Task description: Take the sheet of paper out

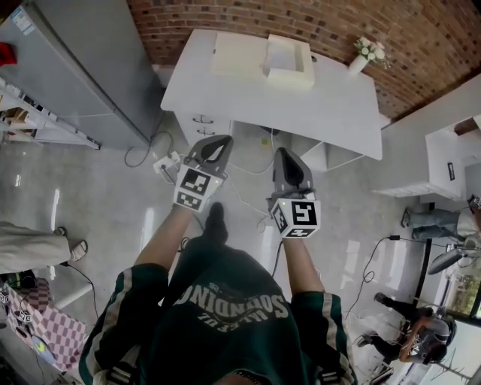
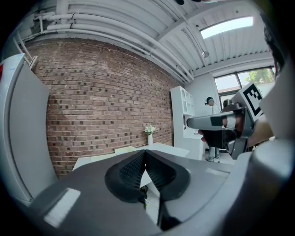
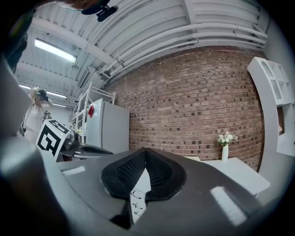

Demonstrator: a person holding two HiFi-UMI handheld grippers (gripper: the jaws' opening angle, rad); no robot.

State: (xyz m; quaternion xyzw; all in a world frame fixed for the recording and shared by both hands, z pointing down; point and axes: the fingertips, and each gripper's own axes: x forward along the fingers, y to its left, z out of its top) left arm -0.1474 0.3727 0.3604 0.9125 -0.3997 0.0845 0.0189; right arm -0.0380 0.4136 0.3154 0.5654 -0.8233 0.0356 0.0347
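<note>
A brick wall (image 1: 301, 19) is running behind everything, and a glossy grey floor (image 1: 113, 195) is spreading below. A tall grey refrigerator (image 1: 83, 68) is standing against the wall on the left. Beside it, a white counter (image 1: 331, 105) is sitting with its back edge to the bricks.

At the back of the counter an open-topped cream box (image 1: 289, 62) is resting. A flat cream panel (image 1: 237, 53) is lying against the box on the refrigerator's side. Whether this is the sheet of paper cannot be told from here.

The person is holding both tools side by side over the floor, short of the counter's front edge and pointing toward it. The left tongs (image 1: 216, 141) are clenched tip to tip with nothing between them. The right tongs (image 1: 286, 155) are likewise clenched and gripping nothing.

A small white vase of pale flowers (image 1: 359, 62) is standing at the counter's far right corner.
</note>
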